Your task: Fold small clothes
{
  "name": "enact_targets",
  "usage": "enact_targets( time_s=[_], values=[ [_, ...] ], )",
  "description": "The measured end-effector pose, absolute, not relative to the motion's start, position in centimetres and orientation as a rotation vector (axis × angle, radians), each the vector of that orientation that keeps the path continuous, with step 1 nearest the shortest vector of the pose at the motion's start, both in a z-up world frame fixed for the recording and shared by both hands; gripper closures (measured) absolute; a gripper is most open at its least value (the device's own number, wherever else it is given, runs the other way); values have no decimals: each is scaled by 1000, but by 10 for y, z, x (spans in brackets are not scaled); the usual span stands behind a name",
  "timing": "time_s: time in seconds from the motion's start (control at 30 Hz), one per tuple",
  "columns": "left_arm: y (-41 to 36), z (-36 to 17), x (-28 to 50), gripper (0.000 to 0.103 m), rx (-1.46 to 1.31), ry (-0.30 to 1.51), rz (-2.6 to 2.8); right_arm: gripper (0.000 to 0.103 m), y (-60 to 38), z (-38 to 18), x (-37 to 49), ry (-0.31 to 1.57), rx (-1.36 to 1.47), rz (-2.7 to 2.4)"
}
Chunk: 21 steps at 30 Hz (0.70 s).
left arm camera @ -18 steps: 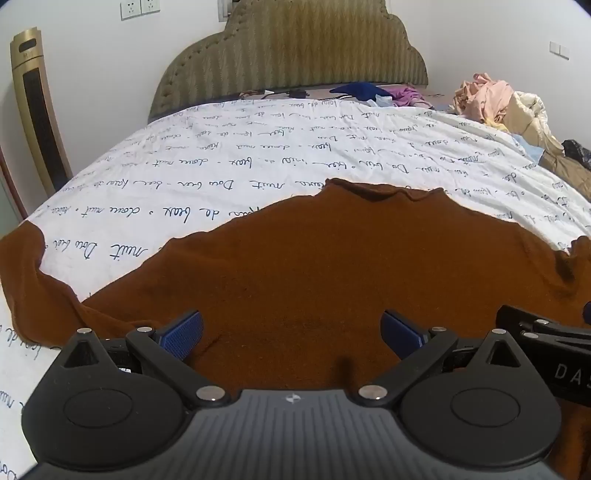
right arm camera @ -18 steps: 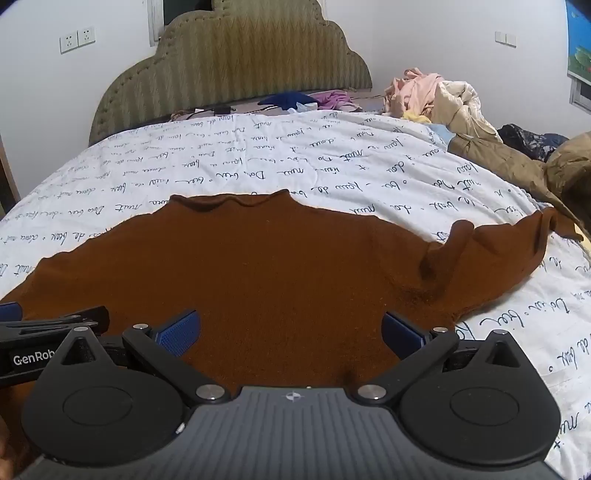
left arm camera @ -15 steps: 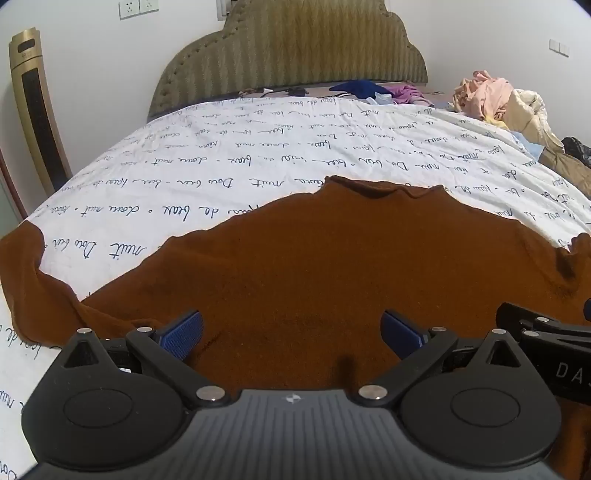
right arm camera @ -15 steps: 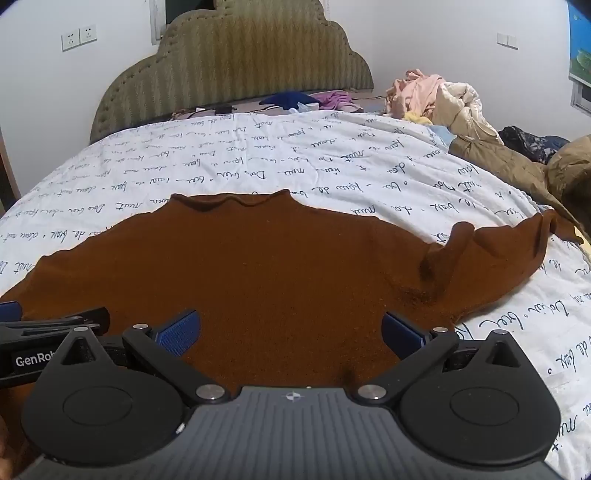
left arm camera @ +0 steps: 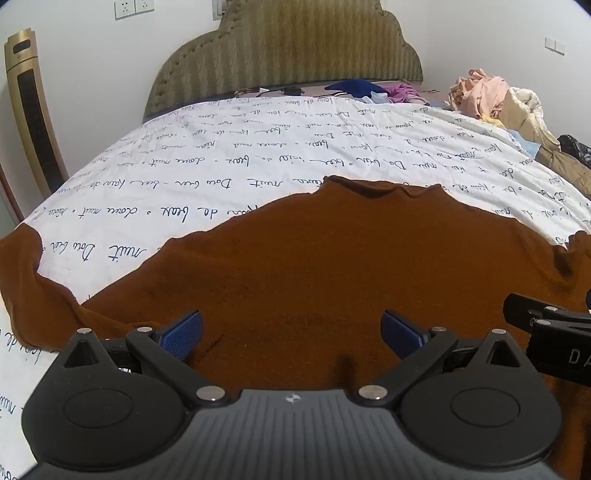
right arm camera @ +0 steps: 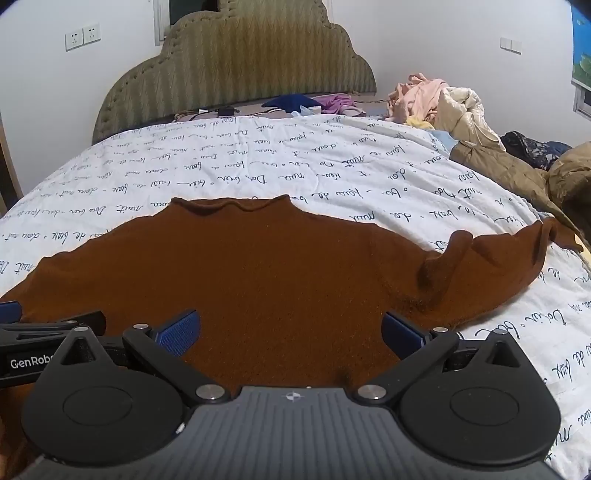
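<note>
nothing has shifted – brown sweater (right arm camera: 258,280) still flat on bed (right arm camera: 332,162), left tool (left arm camera: 291,330) and right tool (right arm camera: 291,328) both wide, empty – fold not begun.

My left claw (left arm camera: 291,332) sits level with its blue pads spread wide, gripping nothing. My right claw (right arm camera: 291,332) matches it, equally wide, and shows at three o'clock in the left view, just beside.

One brown sweater (left arm camera: 332,266), two grippers, one quilt (left arm camera: 258,147), one headboard (left arm camera: 288,51), two wall sockets (right arm camera: 83,36).
</note>
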<state>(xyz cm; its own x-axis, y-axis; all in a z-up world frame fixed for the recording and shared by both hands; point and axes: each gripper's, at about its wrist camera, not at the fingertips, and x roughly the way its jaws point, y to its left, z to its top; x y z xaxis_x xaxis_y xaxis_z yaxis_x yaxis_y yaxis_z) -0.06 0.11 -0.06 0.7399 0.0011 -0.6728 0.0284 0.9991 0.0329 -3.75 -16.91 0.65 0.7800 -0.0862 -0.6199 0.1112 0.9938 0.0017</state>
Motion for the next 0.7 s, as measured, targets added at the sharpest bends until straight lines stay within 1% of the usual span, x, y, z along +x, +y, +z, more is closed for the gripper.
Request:
enact_targets(
  time_s=[0.7],
  values=[
    [4,1,0,0,6,736,-57,1,-170,8,-36,669,48,-87]
  ],
)
